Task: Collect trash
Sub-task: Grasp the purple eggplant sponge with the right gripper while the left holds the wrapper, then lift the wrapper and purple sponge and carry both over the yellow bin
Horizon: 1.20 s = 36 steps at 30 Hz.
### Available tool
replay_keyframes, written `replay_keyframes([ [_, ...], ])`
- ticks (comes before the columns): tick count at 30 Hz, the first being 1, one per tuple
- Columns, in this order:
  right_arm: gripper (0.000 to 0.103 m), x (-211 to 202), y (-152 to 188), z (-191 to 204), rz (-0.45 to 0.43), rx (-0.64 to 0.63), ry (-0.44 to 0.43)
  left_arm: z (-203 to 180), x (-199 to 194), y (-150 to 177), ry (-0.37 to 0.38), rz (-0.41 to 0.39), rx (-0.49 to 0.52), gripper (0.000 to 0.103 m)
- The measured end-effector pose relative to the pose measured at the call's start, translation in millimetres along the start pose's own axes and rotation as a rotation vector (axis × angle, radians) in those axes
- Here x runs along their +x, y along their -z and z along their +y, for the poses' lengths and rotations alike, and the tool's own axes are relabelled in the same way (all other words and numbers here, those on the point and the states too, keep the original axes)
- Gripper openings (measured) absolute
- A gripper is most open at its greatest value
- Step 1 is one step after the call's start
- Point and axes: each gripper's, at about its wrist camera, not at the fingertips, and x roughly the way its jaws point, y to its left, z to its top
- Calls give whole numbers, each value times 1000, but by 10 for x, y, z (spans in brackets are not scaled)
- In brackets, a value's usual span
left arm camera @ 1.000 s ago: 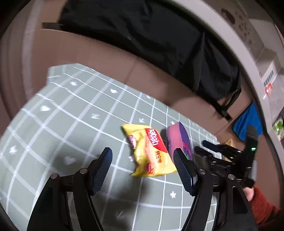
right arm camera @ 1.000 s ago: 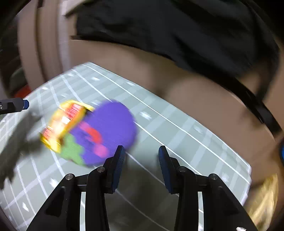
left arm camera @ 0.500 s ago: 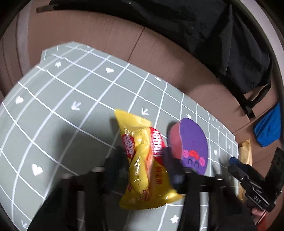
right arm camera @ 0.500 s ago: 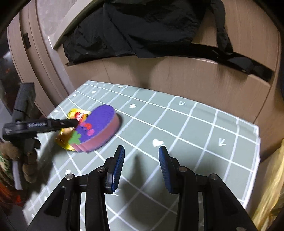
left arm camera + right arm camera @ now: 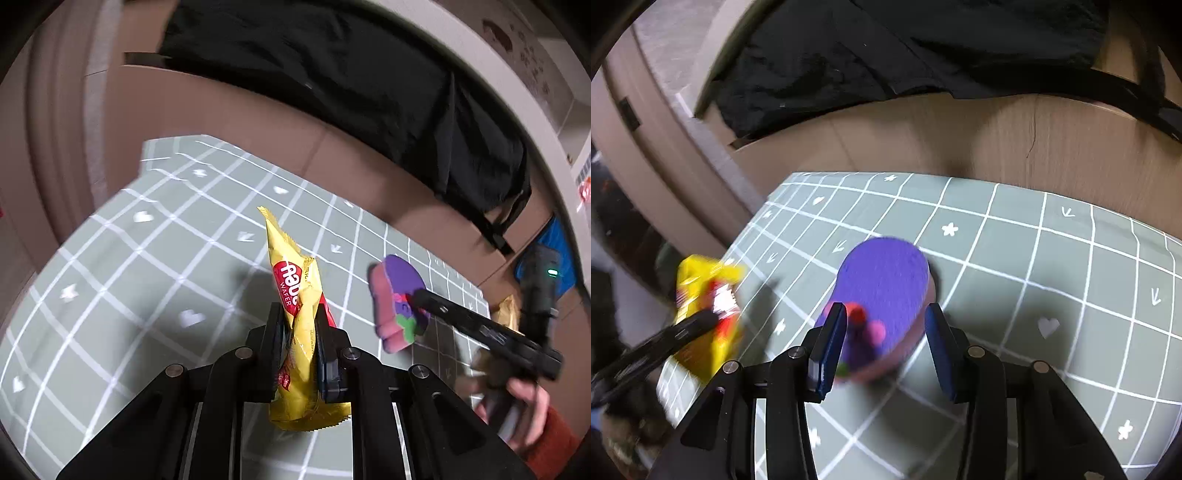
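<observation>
Risk number one is the wafer pack (image 5: 300, 325). The left hand-held gripper (image 5: 298, 345) is pinching it low down, near the bottom seam, and most of the yellow foil stands up above the pads, clear of the green checked mat (image 5: 155, 280). Slick crinkly wrapper plus a tall unsupported top means it could flop sideways or slide down through the pads if the hand swings fast, especially since the pack looks only part full and squashy.

The right hand-held gripper (image 5: 884, 339) is the shakier one, I'd say. Its jaws sit spread on either side of the sponge (image 5: 882, 291), a purple-topped, pink-sided thing lying near the middle of the mat, and from the right wrist view there's daylight between the right pad and the foam, so it isn't squeezed yet. The view is blurry too, so I can't tell whether the left pad touches. Foam compresses a lot, so closing on just the near edge could make it pop out or pivot.

Other worry: the two grippers are close together, left one just beside the sponge's left side, so a clash is possible. I can't see a bin in either view, so where this stuff goes is anyone's guess.
</observation>
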Motion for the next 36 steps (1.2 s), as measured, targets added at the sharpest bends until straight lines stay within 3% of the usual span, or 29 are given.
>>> replay_keyframes([
  [6,54,191,-25,82,-18,-8,28,387,-319,29,14,-39,-68,16],
  [11,65,311,-47,158,-5,-37,43,530,-343,81,39,-37,-112,16],
  [19,63,263,-49,294,-14,-175,118,412,-318,101,49,-48,-93,16],
  [23,63,-118,-82,285,-96,-213,100,112,-366,26,51,-79,-21,16],
  [28,63,-764,-142,172,-196,-246,94,-551,-538,-89,41,-169,120,16],
  [36,63,-1734,-125,-353,-321,-209,100,-1680,-715,-90,39,-304,293,16],
])
